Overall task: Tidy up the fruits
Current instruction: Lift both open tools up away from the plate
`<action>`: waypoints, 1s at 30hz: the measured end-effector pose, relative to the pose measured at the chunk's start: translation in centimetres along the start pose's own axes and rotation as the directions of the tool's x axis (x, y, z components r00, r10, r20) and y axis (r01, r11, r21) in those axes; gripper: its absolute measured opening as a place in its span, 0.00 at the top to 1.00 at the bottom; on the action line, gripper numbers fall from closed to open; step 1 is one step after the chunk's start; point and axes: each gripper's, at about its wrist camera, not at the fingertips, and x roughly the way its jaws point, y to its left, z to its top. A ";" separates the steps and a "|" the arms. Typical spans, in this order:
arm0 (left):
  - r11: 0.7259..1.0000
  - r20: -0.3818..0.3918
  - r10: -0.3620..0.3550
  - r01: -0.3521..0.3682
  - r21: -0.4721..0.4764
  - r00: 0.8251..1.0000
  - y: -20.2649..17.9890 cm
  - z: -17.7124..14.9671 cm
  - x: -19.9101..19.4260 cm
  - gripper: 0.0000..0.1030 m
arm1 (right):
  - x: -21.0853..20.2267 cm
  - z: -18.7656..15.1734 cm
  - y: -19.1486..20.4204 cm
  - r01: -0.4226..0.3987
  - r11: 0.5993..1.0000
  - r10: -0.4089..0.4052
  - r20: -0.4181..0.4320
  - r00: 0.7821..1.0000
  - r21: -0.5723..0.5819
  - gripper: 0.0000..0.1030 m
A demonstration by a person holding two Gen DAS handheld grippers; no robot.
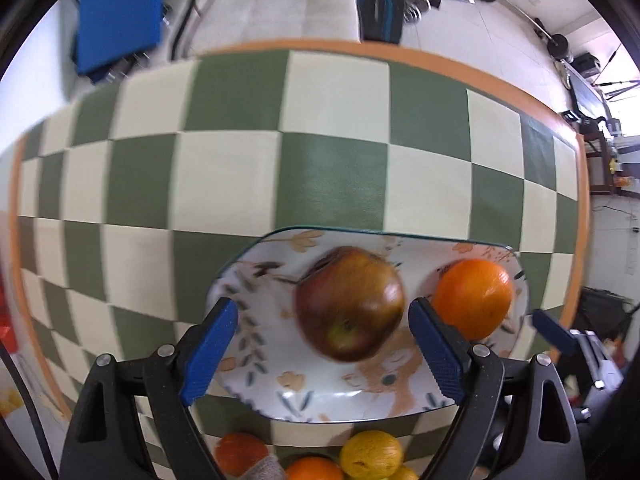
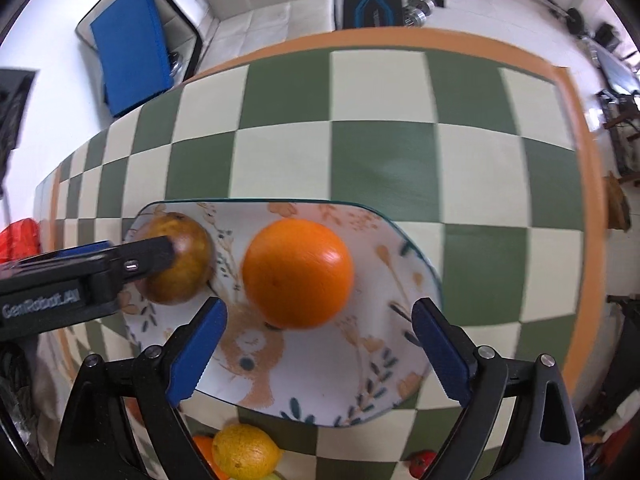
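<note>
Two fruits resting on a floral plate (image 1: 256, 248) atop a green-and-cream checked table (image 1: 332, 184): a red-brown apple (image 1: 349, 303) at the plate's left, an orange (image 2: 298, 273) at its right. Left gripper (image 1: 323, 320) wide open around the apple, gripping nothing; right gripper (image 2: 319, 318) equally wide open around the orange, gripping nothing. Both angled steeply down, side by side. More fruit, including a lemon (image 2: 245, 451), waiting near the plate's closer edge. Best to lift straight away without nudging either fruit.

Blurred by motion: apple (image 1: 350, 304). Partly hidden behind left gripper (image 2: 132, 266). Lemon (image 2: 245, 451) cut off at bottom edge.
</note>
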 end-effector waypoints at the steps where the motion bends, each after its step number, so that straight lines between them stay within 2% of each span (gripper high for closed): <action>1: 1.000 0.030 0.027 -0.027 0.005 0.999 0.1 -0.8 -0.5 0.15 | -0.4 -0.4 -0.1 0.020 1.000 -0.020 0.016 1.000 0.003 0.07; 4: 0.998 0.074 0.060 -0.060 0.003 0.995 0.9 -2.3 -1.7 0.15 | -1.5 -1.9 -0.4 0.057 0.998 -0.058 0.047 0.997 0.016 0.07; 10: 0.995 0.180 0.102 -0.104 0.006 0.978 1.3 -7.0 -4.5 0.15 | -4.2 -4.7 0.0 0.071 0.997 -0.074 0.103 0.992 0.033 0.07; 19: 0.995 0.300 0.085 -0.095 0.016 0.950 1.0 -10.9 -10.4 0.15 | -10.3 -9.3 2.8 0.078 0.997 -0.078 0.206 0.975 0.010 0.07; 30: 0.995 0.416 0.069 -0.095 0.042 0.907 1.1 -17.5 -16.5 0.15 | -16.9 -15.0 4.9 0.076 0.997 -0.072 0.295 0.953 -0.004 0.07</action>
